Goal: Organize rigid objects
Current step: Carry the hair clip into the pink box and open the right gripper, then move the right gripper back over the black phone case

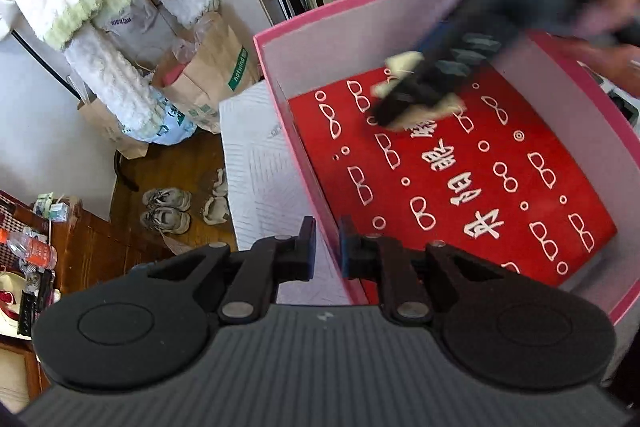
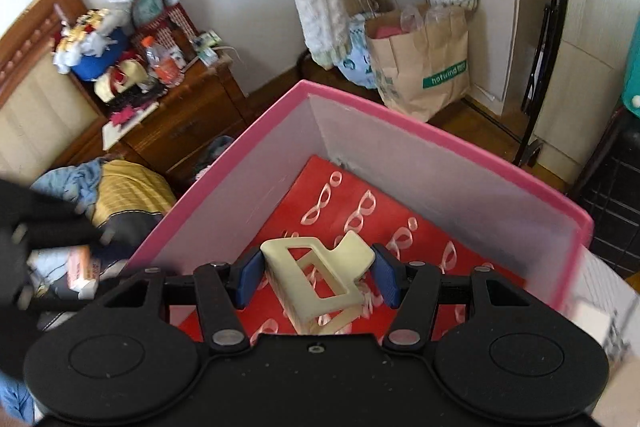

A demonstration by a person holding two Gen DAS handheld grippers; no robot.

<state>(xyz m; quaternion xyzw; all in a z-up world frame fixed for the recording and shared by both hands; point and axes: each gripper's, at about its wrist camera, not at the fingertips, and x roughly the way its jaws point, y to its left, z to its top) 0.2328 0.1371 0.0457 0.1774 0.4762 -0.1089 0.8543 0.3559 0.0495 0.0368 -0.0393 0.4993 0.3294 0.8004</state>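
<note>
The right tool [image 2: 318,277] is inside the pink box [image 2: 440,131], above its red patterned floor [image 2: 460,251]. Between its blue pads [image 2: 250,277] sits a cream hair claw clip [image 2: 320,275]. The left pad seems to touch the clip, but a narrow gap shows at the right pad, so I cannot tell whether the clip is clamped or already let go. In the left wrist view the same clip [image 1: 404,65] and right tool [image 1: 416,93] are blurred, near the far side of the box floor.

The left tool [image 1: 325,243] is slightly parted and straddles the near wall of the box [image 1: 320,187] without pressing on it; it carries nothing.

The step in hand appears to be the placing of the clip in the box. To do it well, I would bring the clip low, close to the red floor, before the pads spread, so it does not bounce or tip. It is better to set it toward a corner, leaving room for other objects. The left tool could steady the wall of the box so that the box does not slide.
</note>
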